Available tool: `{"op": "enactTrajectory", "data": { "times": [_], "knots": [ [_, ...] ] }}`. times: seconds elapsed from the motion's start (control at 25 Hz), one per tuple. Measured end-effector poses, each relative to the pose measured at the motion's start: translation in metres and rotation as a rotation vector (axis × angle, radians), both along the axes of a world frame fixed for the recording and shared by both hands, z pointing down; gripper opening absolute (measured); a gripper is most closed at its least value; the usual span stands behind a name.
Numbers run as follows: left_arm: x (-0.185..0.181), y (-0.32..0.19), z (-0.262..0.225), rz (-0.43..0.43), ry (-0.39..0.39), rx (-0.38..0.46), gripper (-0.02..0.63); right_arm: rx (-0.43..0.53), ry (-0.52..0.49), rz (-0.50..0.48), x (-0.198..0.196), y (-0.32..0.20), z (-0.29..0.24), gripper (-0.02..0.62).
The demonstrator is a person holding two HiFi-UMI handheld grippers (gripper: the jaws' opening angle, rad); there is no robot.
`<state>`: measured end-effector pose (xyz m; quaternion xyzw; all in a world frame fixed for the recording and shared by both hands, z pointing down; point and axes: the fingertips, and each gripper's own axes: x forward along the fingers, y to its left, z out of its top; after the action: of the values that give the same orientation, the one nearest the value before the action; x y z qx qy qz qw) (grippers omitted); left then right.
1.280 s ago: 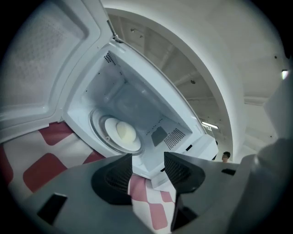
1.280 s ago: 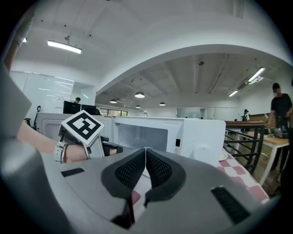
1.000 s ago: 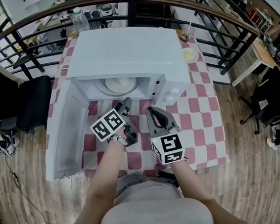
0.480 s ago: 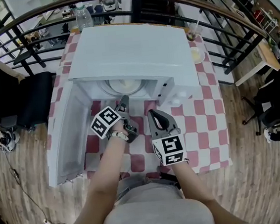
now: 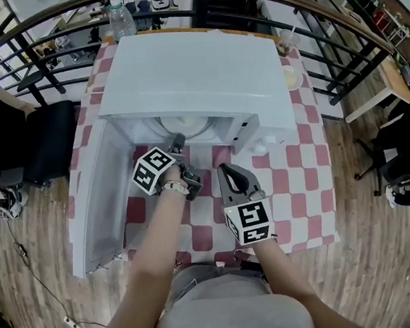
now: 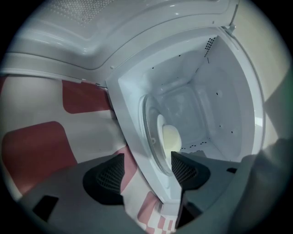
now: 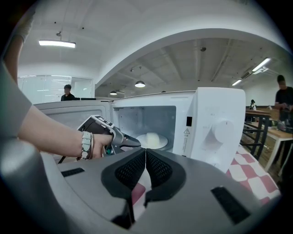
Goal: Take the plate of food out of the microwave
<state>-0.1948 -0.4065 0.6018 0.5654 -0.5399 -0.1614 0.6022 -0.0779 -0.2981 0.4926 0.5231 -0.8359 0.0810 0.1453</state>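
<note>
We should slide our left gripper [image 6: 146,172], jaws just opened and empty, squarely over the rim of the round white plate [image 6: 160,130] in the white microwave [image 5: 189,81]; right gripper [image 7: 145,167] jaws are together.

1 m/wave [image 5: 188,74], 1 plate [image 5: 186,127], 2 grippers [image 5: 176,142] [image 5: 224,169]

Probably an office: desks [image 5: 391,74], chairs [image 5: 43,151], strip lights [image 7: 57,44].

The microwave [image 5: 189,81] is white and boxy. It sits on a red and white checked cloth [image 5: 294,179]. Its door [image 5: 96,200] hangs wide open on the left. Inside, in the middle, a round white plate [image 5: 183,125] lies flat. On it is a pale, smooth lump of food [image 7: 151,138].
</note>
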Motion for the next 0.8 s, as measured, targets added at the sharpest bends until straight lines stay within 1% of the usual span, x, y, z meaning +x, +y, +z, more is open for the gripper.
{"op": "enactTrajectory", "data": {
  "times": [0.2,0.36,0.48,0.8],
  "knots": [
    [0.003,-0.013,-0.001,0.002,-0.029,-0.026,0.31,-0.015,-0.004,0.004,0.002,0.002,0.006,0.026],
    [0.006,-0.021,0.005,-0.004,-0.027,-0.084,0.319,-0.025,-0.007,0.011,0.004,0.002,0.009,0.026],
    [0.006,-0.021,0.012,-0.008,-0.041,-0.128,0.319,-0.026,-0.006,0.02,0.006,0.003,0.01,0.026],
    [0.009,-0.03,0.019,-0.03,-0.032,-0.178,0.32,-0.027,0.0,0.045,0.011,0.002,0.011,0.026]
  ]
}}
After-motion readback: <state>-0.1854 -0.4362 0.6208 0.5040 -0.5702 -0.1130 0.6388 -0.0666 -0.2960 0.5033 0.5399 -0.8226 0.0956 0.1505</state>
